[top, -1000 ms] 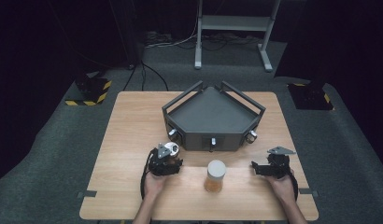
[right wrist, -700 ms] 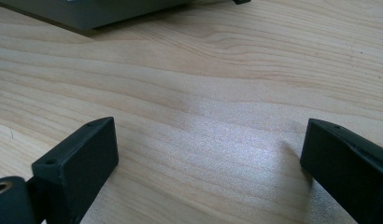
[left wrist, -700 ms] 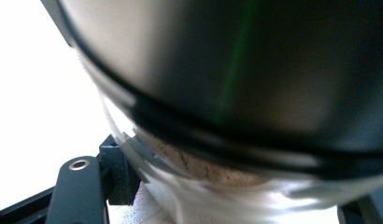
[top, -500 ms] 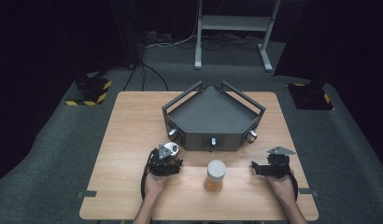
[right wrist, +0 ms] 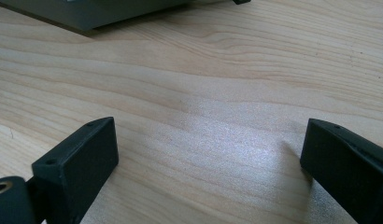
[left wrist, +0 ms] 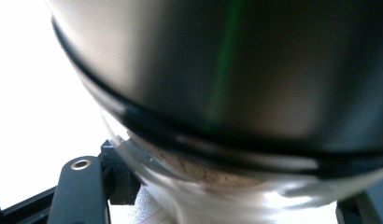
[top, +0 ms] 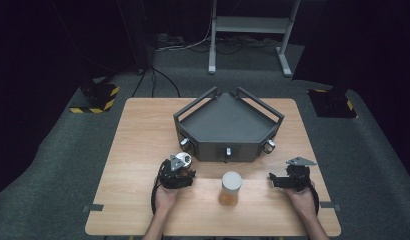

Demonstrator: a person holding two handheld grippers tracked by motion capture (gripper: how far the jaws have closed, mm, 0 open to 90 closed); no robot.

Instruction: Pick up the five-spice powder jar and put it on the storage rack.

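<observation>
Meanwhile, at the worktop [top: 143, 125]:
Landmark: a dark, five-sided tray [top: 228, 122] with rails stands at the worktop's middle.
Left claw [top: 177, 172]: just in front of the tray's left front corner, clamped on a small glass jar with a metal cap [top: 181, 160]; the left gripper view has the jar [left wrist: 236, 93] pressed close against the lens.
Right claw [top: 278, 180]: in front of the tray's right front corner, jaws wide apart over bare wood.
Second jar [top: 230, 188]: amber contents, white lid, upright in front of the tray, between both claws.
</observation>
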